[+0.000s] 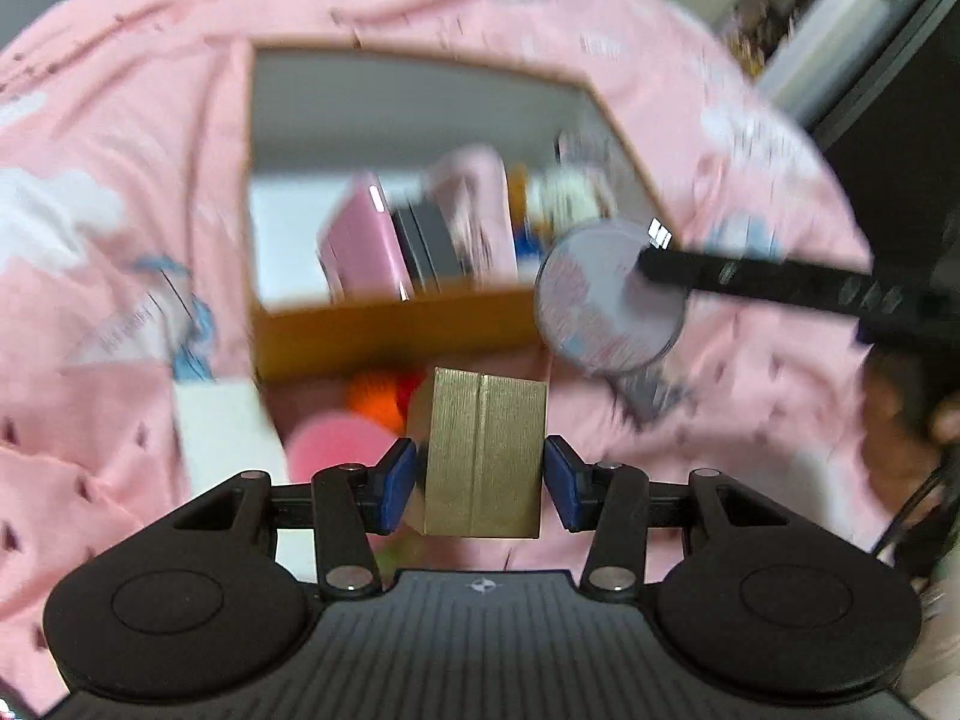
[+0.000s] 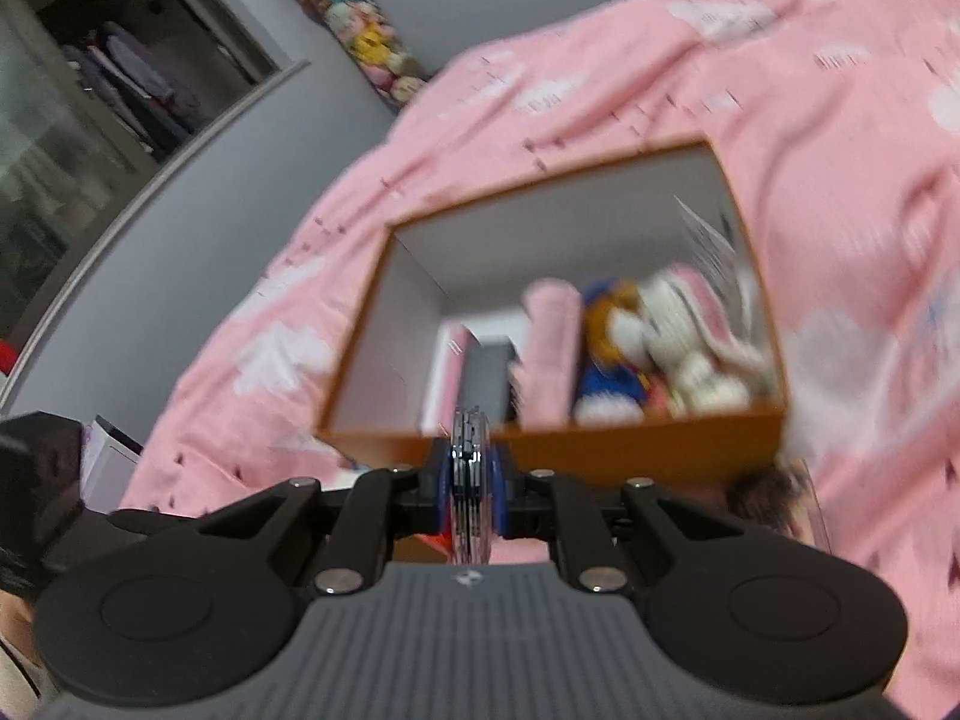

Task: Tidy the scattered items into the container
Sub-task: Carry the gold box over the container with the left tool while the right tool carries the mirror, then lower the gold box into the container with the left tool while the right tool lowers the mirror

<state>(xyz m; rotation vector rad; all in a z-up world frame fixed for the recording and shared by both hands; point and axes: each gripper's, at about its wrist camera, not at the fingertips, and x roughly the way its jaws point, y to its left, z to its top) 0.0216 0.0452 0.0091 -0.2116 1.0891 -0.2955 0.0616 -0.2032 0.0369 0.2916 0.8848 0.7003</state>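
Soft pink cloth bedding (image 1: pixel 600 12) lies under a matt cardboard container (image 2: pixel 630 441), a ribbed gold paper box (image 1: pixel 480 456) and a glossy clear plastic disc (image 2: pixel 471 480)

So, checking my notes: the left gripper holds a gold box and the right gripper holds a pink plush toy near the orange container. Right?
Not quite: the right gripper is shut on a thin clear disc, as the right wrist view shows. The left gripper does hold the gold box, near the orange container.
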